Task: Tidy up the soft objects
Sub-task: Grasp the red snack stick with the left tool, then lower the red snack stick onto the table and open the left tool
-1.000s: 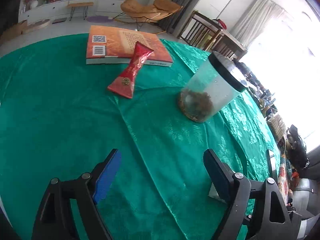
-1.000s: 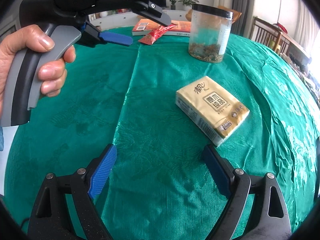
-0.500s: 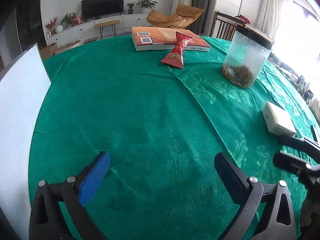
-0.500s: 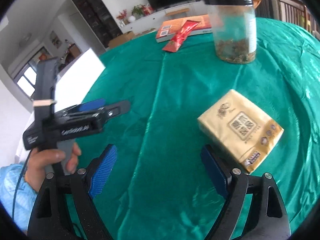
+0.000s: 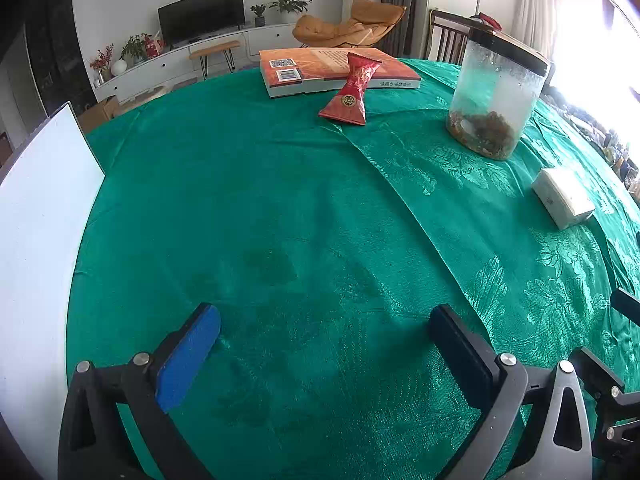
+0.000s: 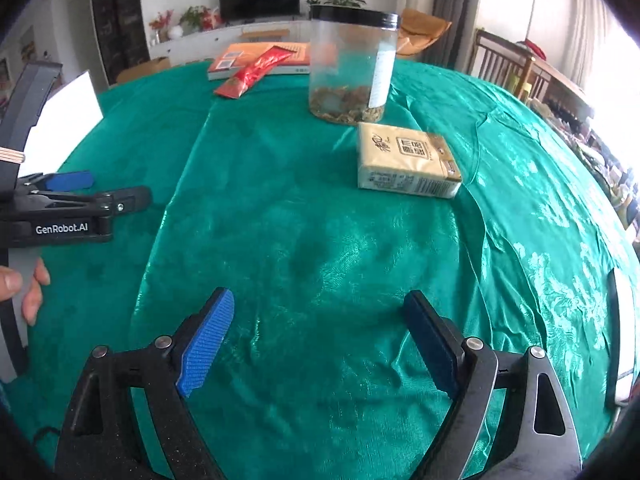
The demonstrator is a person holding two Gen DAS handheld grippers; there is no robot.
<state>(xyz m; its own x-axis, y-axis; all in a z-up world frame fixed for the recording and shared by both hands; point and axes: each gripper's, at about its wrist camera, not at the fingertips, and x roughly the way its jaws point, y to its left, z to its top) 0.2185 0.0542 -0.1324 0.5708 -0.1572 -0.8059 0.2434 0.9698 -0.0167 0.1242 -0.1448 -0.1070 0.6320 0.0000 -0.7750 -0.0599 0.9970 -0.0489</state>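
A yellow tissue pack (image 6: 408, 164) lies on the green tablecloth (image 6: 320, 220), just in front of the jar; the left wrist view has that tissue pack (image 5: 562, 198) at the far right. A red snack packet (image 5: 352, 90) leans on a book at the far side. My left gripper (image 5: 324, 320) is open over bare cloth, well short of both. My right gripper (image 6: 320, 304) has its jaws opening a little, with nothing between them, and the pack is ahead and to the right. A hand (image 6: 24, 284) holds the left gripper (image 6: 104, 190) at the left edge.
A clear jar (image 6: 352, 68) with a black lid stands behind the pack. An orange book (image 5: 332, 70) lies at the far edge. A white board (image 5: 36, 260) sits at the table's left rim. A flat dark-rimmed object (image 6: 620, 340) lies at the right edge.
The left gripper's jaws spread wider and its view swung left, bringing the white board in. In the right view it dropped from upper left to the left edge. The tissue pack now sits farther ahead.
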